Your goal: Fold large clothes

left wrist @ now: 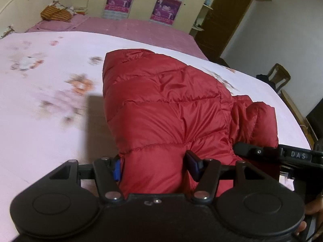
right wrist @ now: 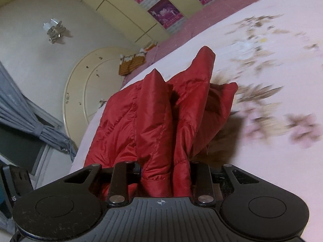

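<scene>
A red quilted puffer jacket [left wrist: 167, 104] lies bunched on a pale pink floral bedsheet [left wrist: 44, 121]. My left gripper [left wrist: 153, 165] is shut on a thick fold of the jacket at its near edge, the blue pads [left wrist: 116, 168] pressing into the fabric. My right gripper [right wrist: 165, 171] is shut on another bunched fold of the jacket [right wrist: 161, 117], with brown fur trim [right wrist: 220, 141] showing beside it. The right gripper [left wrist: 282, 155] also shows in the left wrist view at the jacket's right side.
A darker pink bed [left wrist: 129, 28] with an orange striped cloth [left wrist: 55, 15] lies beyond the sheet. Wardrobe doors with purple posters [left wrist: 165, 10] stand behind. A wooden chair [left wrist: 279, 76] is at the right. A round headboard [right wrist: 90, 84] and grey curtain [right wrist: 22, 119] show in the right wrist view.
</scene>
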